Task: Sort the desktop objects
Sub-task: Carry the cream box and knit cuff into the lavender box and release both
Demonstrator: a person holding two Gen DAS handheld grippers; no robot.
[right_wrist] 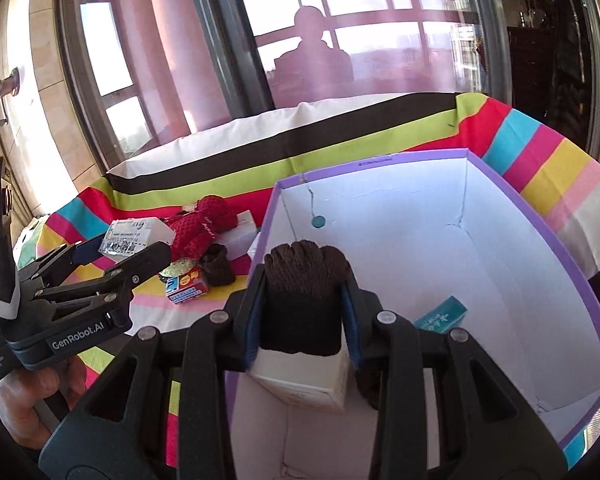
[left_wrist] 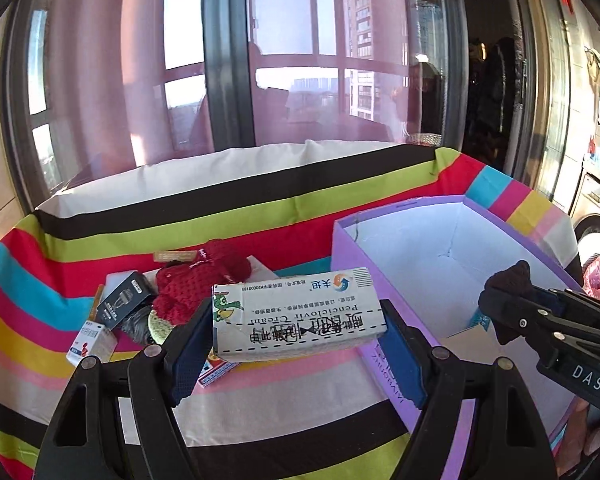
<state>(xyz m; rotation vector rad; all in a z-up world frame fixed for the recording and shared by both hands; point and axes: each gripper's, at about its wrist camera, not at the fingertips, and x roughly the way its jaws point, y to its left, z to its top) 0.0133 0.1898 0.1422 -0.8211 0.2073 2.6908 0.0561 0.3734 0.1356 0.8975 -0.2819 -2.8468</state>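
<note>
My left gripper (left_wrist: 299,334) is shut on a white medicine carton (left_wrist: 296,308) printed "Penciclovir Cream", held lengthwise between the blue pads above the striped cloth, just left of the purple box (left_wrist: 350,248). The right wrist view shows that same carton (right_wrist: 134,236) in the left gripper (right_wrist: 118,254) at the left. My right gripper (right_wrist: 305,294) is shut on a dark brown knitted piece (right_wrist: 304,276) over the near end of the purple box (right_wrist: 540,220). It also appears in the left wrist view, as the right gripper (left_wrist: 508,312) with the brown knit (left_wrist: 510,280).
Inside the box lie a white carton (right_wrist: 300,382) and a teal carton (right_wrist: 440,314). On the striped tablecloth (left_wrist: 260,216) left of the box sits a pile: a red knitted item (left_wrist: 198,280), a black box (left_wrist: 122,304), a white-blue medicine box (left_wrist: 90,344), another brown knit (right_wrist: 219,268) and a small colourful box (right_wrist: 186,286).
</note>
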